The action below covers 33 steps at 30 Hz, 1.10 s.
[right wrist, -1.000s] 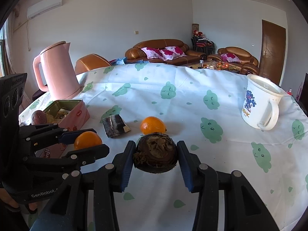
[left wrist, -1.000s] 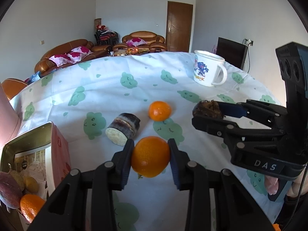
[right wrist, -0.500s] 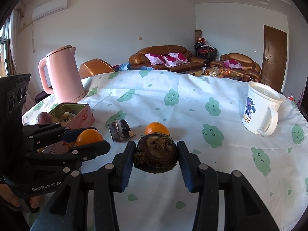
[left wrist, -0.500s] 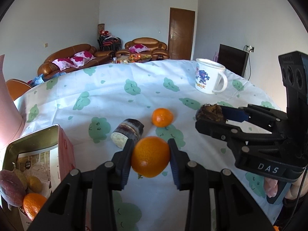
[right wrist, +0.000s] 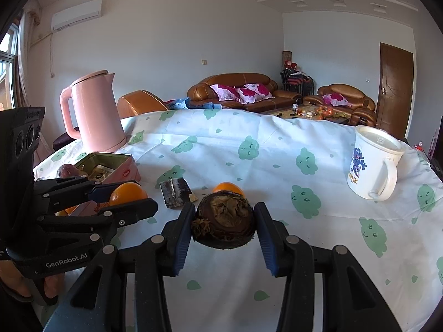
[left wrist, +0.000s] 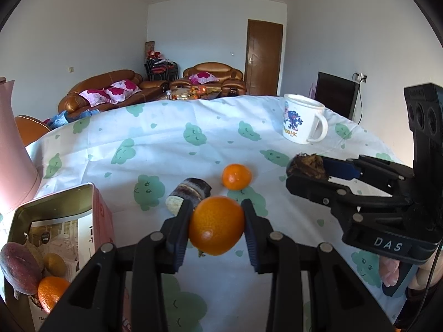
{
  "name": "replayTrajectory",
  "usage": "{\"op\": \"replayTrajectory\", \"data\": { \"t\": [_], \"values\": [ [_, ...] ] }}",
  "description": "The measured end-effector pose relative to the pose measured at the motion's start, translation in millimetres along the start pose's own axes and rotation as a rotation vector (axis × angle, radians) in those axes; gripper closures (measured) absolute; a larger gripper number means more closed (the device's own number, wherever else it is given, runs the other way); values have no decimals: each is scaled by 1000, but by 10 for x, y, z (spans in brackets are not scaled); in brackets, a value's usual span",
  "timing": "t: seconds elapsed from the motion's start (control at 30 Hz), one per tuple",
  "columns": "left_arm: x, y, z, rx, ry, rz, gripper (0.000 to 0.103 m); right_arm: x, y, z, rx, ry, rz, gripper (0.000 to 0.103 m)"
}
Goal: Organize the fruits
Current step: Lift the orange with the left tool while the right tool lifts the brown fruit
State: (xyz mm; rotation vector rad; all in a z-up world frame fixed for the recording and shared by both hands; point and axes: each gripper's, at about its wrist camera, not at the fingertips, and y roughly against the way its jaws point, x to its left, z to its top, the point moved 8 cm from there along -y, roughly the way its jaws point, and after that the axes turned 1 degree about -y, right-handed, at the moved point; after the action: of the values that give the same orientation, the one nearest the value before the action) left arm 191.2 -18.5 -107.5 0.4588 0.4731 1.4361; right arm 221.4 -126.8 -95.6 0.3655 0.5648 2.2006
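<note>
My left gripper (left wrist: 216, 225) is shut on a large orange (left wrist: 216, 225), held above the cloth; from the right wrist view the same gripper (right wrist: 130, 196) and orange (right wrist: 128, 193) show at the left. My right gripper (right wrist: 223, 222) is shut on a dark brown fruit with dried leaves (right wrist: 223, 222), also seen from the left wrist view as the right gripper (left wrist: 304, 170) with the brown fruit (left wrist: 306, 165). A small orange (left wrist: 236, 176) lies on the table. An open pink tin (left wrist: 58, 210) at the left holds a purple fruit (left wrist: 18, 267), an orange (left wrist: 51, 294) and a yellowish fruit (left wrist: 54, 264).
A dark cylindrical piece with a pale cut end (left wrist: 188, 195) lies beside the small orange. A white printed mug (right wrist: 372, 163) stands at the right. A pink kettle (right wrist: 92, 113) stands behind the tin. A hand (left wrist: 390, 272) holds the right gripper. Sofas lie beyond the table.
Both views have tilted upward a little, so the table sits lower in the frames. Both grippers keep hold of their fruit; nothing on the table has moved.
</note>
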Motion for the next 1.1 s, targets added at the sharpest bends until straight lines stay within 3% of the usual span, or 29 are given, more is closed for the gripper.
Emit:
{"op": "replayTrajectory", "data": {
  "t": [1.1],
  "values": [
    [47,295,95,-153,3,41,66,34,231,56,-115,19,4,57]
  ]
}}
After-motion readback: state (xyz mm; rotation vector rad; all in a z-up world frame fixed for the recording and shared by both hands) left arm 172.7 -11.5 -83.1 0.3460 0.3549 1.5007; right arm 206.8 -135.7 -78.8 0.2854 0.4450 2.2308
